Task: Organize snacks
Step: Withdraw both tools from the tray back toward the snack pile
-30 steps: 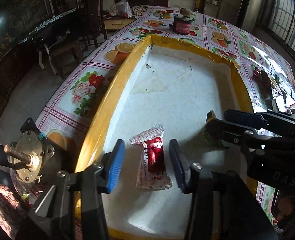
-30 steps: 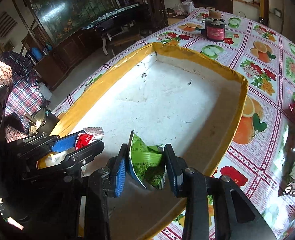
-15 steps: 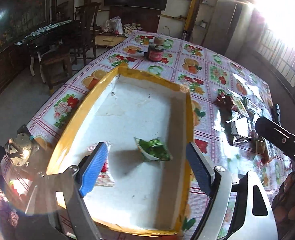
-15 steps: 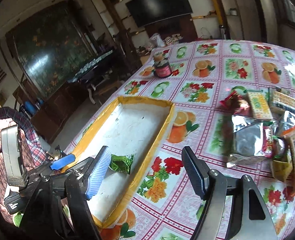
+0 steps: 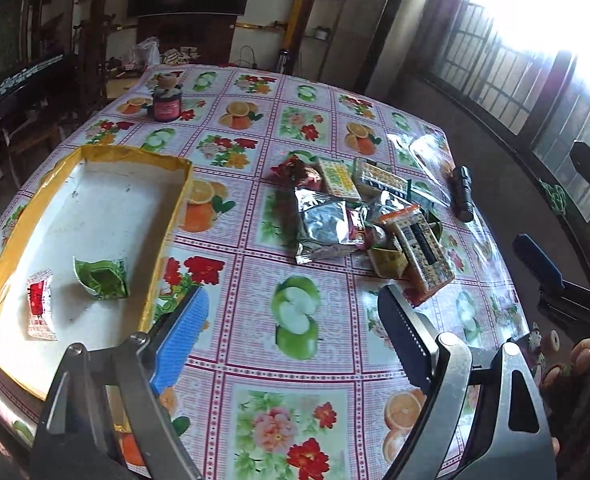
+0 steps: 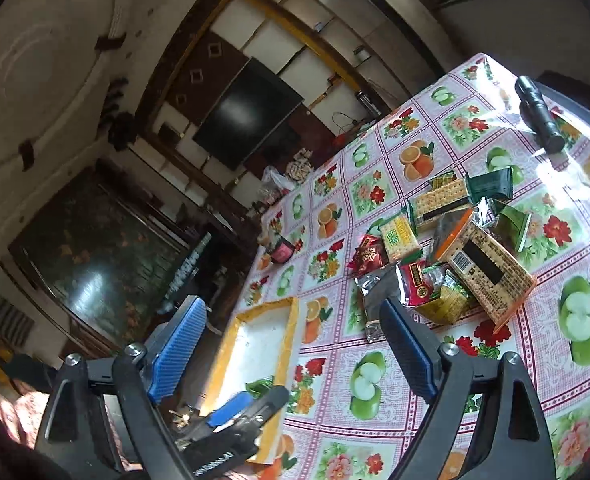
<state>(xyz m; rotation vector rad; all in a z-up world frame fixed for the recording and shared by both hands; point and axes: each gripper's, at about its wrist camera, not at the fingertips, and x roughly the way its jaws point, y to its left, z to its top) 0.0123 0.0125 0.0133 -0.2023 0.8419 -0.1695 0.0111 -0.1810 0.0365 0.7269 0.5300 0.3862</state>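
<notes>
A white tray with a yellow rim (image 5: 175, 208) lies on the left of the table. In it are a red-and-white packet (image 5: 39, 304) and a green packet (image 5: 101, 278), both lying free. A pile of snack packets (image 5: 359, 220) sits mid-table to the right of the tray. My left gripper (image 5: 291, 340) hangs above the tablecloth between tray and pile, its jaws opening with nothing between them. My right gripper (image 6: 293, 352) is also opening and empty, above the table short of the snack pile (image 6: 455, 256). The tray (image 6: 291, 344) lies behind its left finger.
A black flashlight (image 5: 463, 194) lies just right of the pile. A small dark jar (image 5: 167, 104) stands at the far left of the flowered tablecloth. The right gripper's fingers (image 5: 539, 264) show at the right edge, over the table's rim. Chairs and cabinets stand beyond the table's far-left side.
Both grippers let go of their packets, red-and-white from the left and green from the right, which now lie in the tray. Both opened wide, rose, and swung right toward the snack pile.
</notes>
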